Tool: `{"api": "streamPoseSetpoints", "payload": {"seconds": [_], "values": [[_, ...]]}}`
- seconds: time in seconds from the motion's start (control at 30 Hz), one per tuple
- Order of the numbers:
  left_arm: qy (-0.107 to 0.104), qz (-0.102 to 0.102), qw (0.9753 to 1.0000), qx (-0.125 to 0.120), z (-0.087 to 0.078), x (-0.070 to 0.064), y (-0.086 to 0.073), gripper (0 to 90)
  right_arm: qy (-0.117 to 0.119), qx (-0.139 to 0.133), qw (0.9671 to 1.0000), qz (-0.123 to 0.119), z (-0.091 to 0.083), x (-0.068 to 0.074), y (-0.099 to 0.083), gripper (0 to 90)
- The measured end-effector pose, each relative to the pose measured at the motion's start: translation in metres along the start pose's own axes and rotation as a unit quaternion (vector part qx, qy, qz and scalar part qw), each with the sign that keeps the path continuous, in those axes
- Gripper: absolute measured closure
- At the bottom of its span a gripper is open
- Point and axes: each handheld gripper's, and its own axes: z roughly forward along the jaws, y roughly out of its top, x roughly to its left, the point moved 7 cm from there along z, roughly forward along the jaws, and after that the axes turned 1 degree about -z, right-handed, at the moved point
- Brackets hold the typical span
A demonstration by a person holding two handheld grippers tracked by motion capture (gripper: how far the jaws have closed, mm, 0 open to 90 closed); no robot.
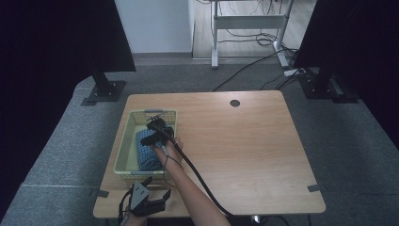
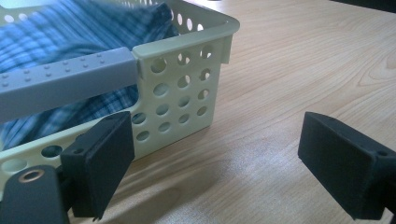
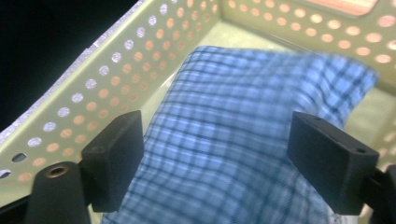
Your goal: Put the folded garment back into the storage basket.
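With the blue checked shirt (image 3: 233, 140) lying folded inside the pale perforated basket (image 1: 123, 141), packing looks nearly done: right gripper (image 3: 215, 158) hangs over it, jaws wide, gripping nothing; left gripper (image 2: 215, 158) waits wide open and empty beside the basket's corner.

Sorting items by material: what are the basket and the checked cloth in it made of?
The basket looks like moulded plastic, pale yellow-green and matt, with rows of punched round holes. The checked cloth seems woven fabric, probably cotton, blue plaid: soft folds, visible weave.
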Motion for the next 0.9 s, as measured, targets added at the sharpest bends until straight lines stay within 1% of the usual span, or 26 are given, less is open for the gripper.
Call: {"api": "streamPoseSetpoints", "payload": {"seconds": [0.03, 0.07, 0.1, 0.2, 0.23, 0.3, 0.33, 0.37, 0.4, 0.47, 0.57, 0.6, 0.63, 0.67, 0.7, 0.73, 0.77, 0.8, 0.83, 0.87, 0.9], "values": [[0.000, 0.000, 1.0000, 0.000, 0.000, 0.000, 0.000, 10.9, -0.009, -0.005, 0.9999, -0.001, -0.003, -0.002, 0.001, 15.0], [0.000, 0.000, 1.0000, 0.000, 0.000, 0.000, 0.000, 10.9, -0.004, -0.014, 0.9999, 0.002, -0.009, -0.003, 0.002, 14.9], [0.000, 0.000, 1.0000, 0.001, 0.000, 0.000, 0.000, 11.0, 0.006, -0.016, 0.9998, 0.003, -0.011, -0.003, 0.003, 14.4], [0.001, 0.000, 1.0000, 0.001, 0.000, 0.000, 0.000, 10.9, 0.012, -0.019, 0.9998, 0.000, -0.015, -0.002, 0.003, 12.5], [0.001, 0.000, 1.0000, 0.001, 0.000, 0.000, 0.000, 10.9, 0.016, -0.022, 0.9996, 0.002, -0.017, -0.002, 0.003, 12.1], [0.002, 0.000, 1.0000, 0.001, 0.001, 0.000, 0.000, 10.9, 0.032, -0.033, 0.9989, 0.011, -0.020, 0.000, 0.003, 10.6], [0.002, 0.000, 1.0000, 0.002, 0.001, 0.000, 0.000, 10.9, 0.032, -0.033, 0.9989, 0.011, -0.020, 0.000, 0.003, 10.6], [0.002, 0.001, 1.0000, 0.002, 0.001, 0.000, 0.000, 11.0, 0.036, -0.041, 0.9984, 0.012, -0.021, 0.000, 0.004, 9.9], [0.002, 0.001, 1.0000, 0.002, 0.001, 0.000, 0.000, 10.9, 0.049, -0.055, 0.9972, 0.015, -0.023, 0.003, 0.004, 9.0], [0.002, 0.001, 1.0000, 0.003, 0.001, 0.000, -0.001, 10.9, 0.053, -0.056, 0.9968, 0.017, -0.024, 0.004, 0.003, 8.2], [0.002, 0.000, 1.0000, 0.003, 0.001, 0.000, -0.001, 10.9, 0.070, -0.086, 0.9937, 0.018, -0.027, 0.006, 0.003, 6.5], [0.002, 0.000, 1.0000, 0.002, 0.001, 0.000, 0.000, 10.9, 0.070, -0.086, 0.9937, 0.018, -0.027, 0.006, 0.003, 6.5], [0.002, 0.000, 1.0000, 0.002, 0.001, 0.000, 0.000, 10.9, 0.075, -0.093, 0.9926, 0.017, -0.028, 0.006, 0.003, 5.8], [0.002, 0.000, 1.0000, 0.002, 0.001, 0.000, 0.000, 10.9, 0.082, -0.099, 0.9917, 0.007, -0.028, 0.006, 0.000, 3.5], [0.002, 0.001, 1.0000, 0.002, 0.001, 0.000, 0.000, 10.9, 0.085, -0.095, 0.9918, 0.002, -0.028, 0.005, -0.002, 3.4], [0.002, 0.001, 1.0000, 0.002, 0.001, 0.000, 0.000, 11.0, 0.085, -0.095, 0.9918, 0.002, -0.028, 0.005, -0.002, 3.4], [0.002, 0.001, 1.0000, 0.002, 0.001, 0.000, 0.000, 10.9, 0.079, -0.092, 0.9925, -0.013, -0.027, 0.004, -0.005, 3.2], [0.002, 0.001, 1.0000, 0.002, 0.001, 0.000, 0.000, 10.9, 0.078, -0.094, 0.9924, -0.021, -0.028, 0.005, -0.006, 3.0], [0.002, 0.001, 1.0000, 0.002, 0.001, 0.000, 0.000, 10.9, 0.081, -0.099, 0.9915, -0.026, -0.029, 0.005, -0.007, 2.6], [0.002, 0.001, 1.0000, 0.002, 0.001, 0.000, 0.000, 10.9, 0.081, -0.099, 0.9915, -0.026, -0.029, 0.005, -0.007, 2.6], [0.002, 0.001, 1.0000, 0.002, 0.001, 0.000, 0.000, 10.9, 0.086, -0.111, 0.9895, -0.036, -0.032, 0.006, -0.008, 2.3]]}}
